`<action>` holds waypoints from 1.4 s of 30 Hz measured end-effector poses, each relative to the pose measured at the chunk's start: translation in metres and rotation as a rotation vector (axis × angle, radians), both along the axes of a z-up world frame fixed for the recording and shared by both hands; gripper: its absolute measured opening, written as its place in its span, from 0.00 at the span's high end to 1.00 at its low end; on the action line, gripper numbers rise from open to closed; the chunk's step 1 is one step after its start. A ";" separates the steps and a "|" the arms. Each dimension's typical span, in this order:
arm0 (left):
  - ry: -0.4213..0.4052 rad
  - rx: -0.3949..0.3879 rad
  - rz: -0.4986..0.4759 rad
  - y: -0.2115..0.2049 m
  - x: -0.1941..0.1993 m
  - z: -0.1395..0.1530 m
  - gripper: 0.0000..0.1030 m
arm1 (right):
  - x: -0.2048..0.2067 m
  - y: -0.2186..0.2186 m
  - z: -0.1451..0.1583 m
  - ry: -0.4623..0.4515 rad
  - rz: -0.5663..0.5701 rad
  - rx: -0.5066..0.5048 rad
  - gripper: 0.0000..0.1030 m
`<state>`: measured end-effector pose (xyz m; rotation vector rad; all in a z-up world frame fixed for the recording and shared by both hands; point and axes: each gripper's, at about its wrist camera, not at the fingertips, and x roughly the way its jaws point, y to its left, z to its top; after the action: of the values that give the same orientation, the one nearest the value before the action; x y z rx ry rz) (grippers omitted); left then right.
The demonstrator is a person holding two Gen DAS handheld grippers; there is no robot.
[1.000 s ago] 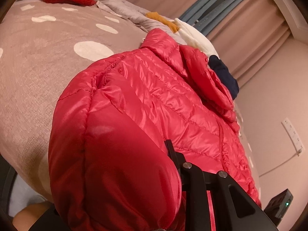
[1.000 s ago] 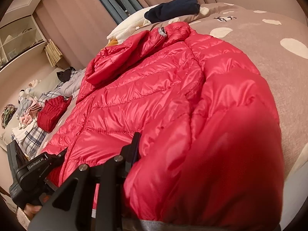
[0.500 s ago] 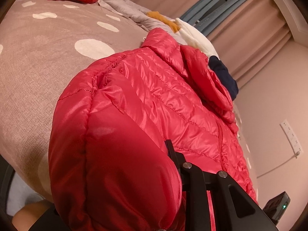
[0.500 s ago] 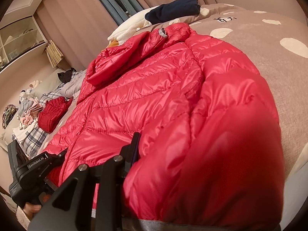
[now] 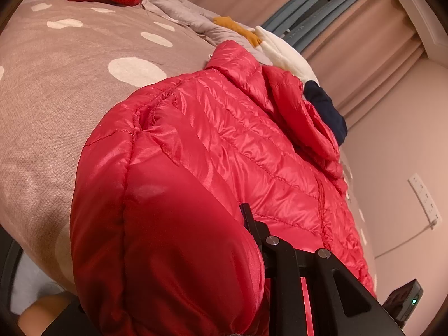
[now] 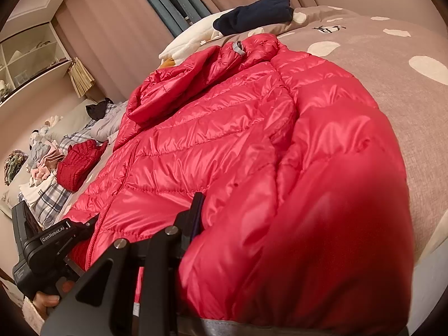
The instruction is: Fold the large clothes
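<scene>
Both grippers, prob. clamped, hold jacket (image 5: 229, 151) collar-away.

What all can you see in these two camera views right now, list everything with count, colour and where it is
puffer jacket: one, red, spread front-up on the bed, both sleeves lifted at the near edge
bedspread: one, taupe with white spots, under the jacket
folded quilted garment: one, dark red, on the far side of the bed
navy garment: one, dark blue, beyond the jacket's collar
white fleece item: one, cream, beside the navy garment
mustard item: one, orange-yellow, by the fleece
clothes pile: several, plaid, pink, grey, far edge
curtains: pink-beige, by the window
wall socket: one, white, on the wall
left gripper: black, shut on a sleeve
right gripper: black, shut on the other sleeve
hand: one, on the left gripper's handle
</scene>
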<state>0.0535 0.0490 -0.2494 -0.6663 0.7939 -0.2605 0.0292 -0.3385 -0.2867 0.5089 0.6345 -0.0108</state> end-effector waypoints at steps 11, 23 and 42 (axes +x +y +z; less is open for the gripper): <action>-0.004 0.022 0.001 0.000 0.000 0.002 0.76 | 0.000 0.005 0.002 0.002 0.011 -0.063 0.79; -0.173 0.265 0.055 0.000 -0.020 0.068 0.80 | -0.012 0.015 0.069 -0.118 0.023 -0.224 0.85; -0.454 0.339 0.102 -0.002 -0.079 0.174 0.80 | -0.074 0.000 0.174 -0.401 0.082 -0.155 0.84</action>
<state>-0.0255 0.0467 -0.0753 -0.3069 0.3530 -0.1695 -0.0448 -0.3385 -0.1124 0.3215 0.2584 0.1161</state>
